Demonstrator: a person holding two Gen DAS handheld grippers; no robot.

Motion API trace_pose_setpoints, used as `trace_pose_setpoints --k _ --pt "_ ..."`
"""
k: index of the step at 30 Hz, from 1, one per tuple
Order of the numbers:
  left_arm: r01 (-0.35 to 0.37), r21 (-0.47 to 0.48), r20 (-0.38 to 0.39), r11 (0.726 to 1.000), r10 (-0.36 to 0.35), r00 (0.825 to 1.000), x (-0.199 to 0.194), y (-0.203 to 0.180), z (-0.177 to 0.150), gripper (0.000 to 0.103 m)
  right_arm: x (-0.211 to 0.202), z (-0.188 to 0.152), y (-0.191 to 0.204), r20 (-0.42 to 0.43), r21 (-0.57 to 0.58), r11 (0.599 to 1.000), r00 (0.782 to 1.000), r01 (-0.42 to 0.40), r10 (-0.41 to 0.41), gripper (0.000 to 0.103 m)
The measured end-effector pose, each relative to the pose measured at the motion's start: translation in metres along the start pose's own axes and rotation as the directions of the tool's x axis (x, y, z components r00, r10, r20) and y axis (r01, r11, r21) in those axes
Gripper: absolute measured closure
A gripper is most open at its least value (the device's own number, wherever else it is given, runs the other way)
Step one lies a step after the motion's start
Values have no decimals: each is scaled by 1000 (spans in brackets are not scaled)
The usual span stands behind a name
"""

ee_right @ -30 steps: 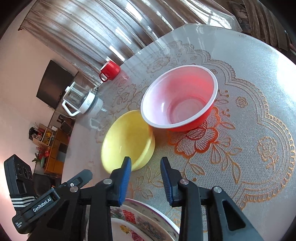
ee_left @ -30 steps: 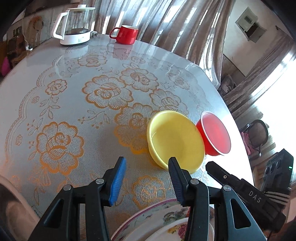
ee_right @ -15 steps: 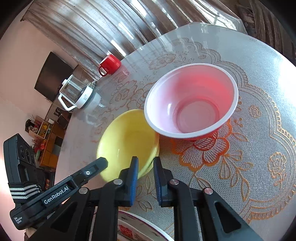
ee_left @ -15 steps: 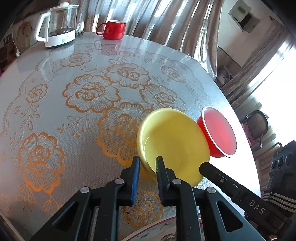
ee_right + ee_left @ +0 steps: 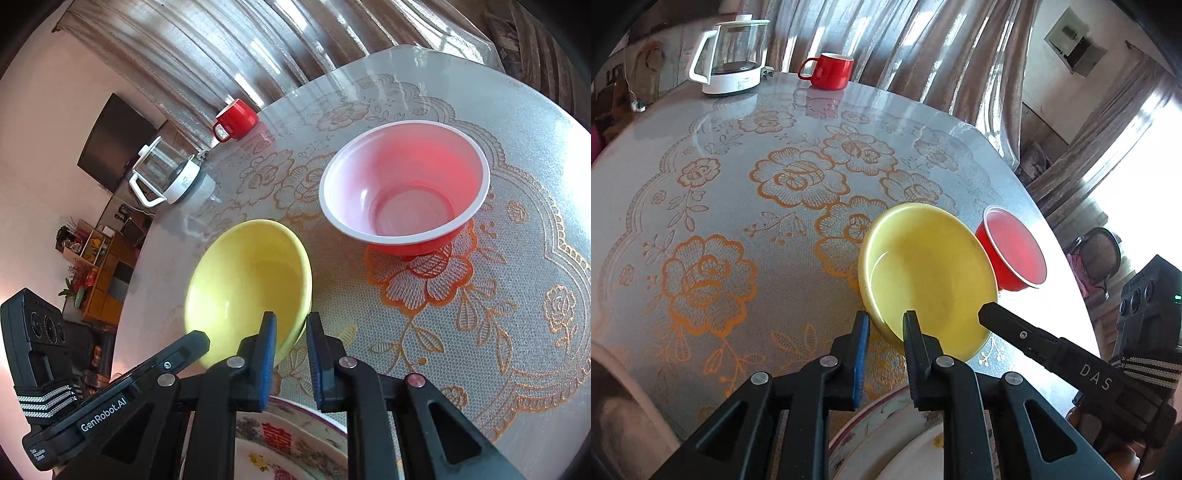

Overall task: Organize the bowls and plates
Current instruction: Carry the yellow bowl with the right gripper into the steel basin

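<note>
A yellow bowl (image 5: 931, 266) sits tilted on the lace-patterned table, just beyond a flowered plate (image 5: 882, 439) at the near edge. My left gripper (image 5: 886, 325) is shut on the bowl's near rim. My right gripper (image 5: 291, 328) is shut on the yellow bowl (image 5: 251, 280) too, pinching its rim a little further along. Each gripper shows in the other's view, close alongside. A red bowl with a white inside (image 5: 406, 192) stands upright on the table behind the yellow one, a small gap apart. The flowered plate (image 5: 295, 443) lies under both grippers.
A glass kettle on a white base (image 5: 731, 55) and a red mug (image 5: 831, 70) stand at the table's far edge by the curtains. The round table (image 5: 701, 184) drops off close behind the red bowl (image 5: 1015, 254). A chair stands beyond that edge.
Both grippers, open a second ago, closed onto the yellow bowl's near rim. The bowl, which leaned against the red bowl, now stands tilted and apart from it.
</note>
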State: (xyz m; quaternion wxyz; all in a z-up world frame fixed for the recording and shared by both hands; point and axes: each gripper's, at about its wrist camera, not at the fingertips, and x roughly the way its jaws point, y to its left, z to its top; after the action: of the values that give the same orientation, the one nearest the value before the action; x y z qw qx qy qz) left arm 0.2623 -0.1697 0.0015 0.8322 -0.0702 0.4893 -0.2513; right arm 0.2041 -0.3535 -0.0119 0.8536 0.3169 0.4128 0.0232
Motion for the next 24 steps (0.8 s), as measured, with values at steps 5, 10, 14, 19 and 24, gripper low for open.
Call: trace_pose_setpoints --k 5,10,14,19,24 --pt "-7 -2 46 1000 7 999 -28 4 -10 84 -8 -8 17 7 -32 999 1000 -21 22 88" --pt "-9 18 96 1000 7 995 -56 6 -22 84 -16 -17 34 13 -56 998 999 -42 43 88" --pt "-9 23 126 1000 6 992 -76 10 -33 84 -22 -27 45 15 -69 996 998 -57 59 88" --pt "3 22 151 1000 -6 989 -98 13 -45 84 -29 -40 56 17 -82 993 997 -80 82 88" --pt "13 10 165 1000 -15 986 -114 21 -59 84 -35 -52 63 13 -91 991 995 -101 102 88"
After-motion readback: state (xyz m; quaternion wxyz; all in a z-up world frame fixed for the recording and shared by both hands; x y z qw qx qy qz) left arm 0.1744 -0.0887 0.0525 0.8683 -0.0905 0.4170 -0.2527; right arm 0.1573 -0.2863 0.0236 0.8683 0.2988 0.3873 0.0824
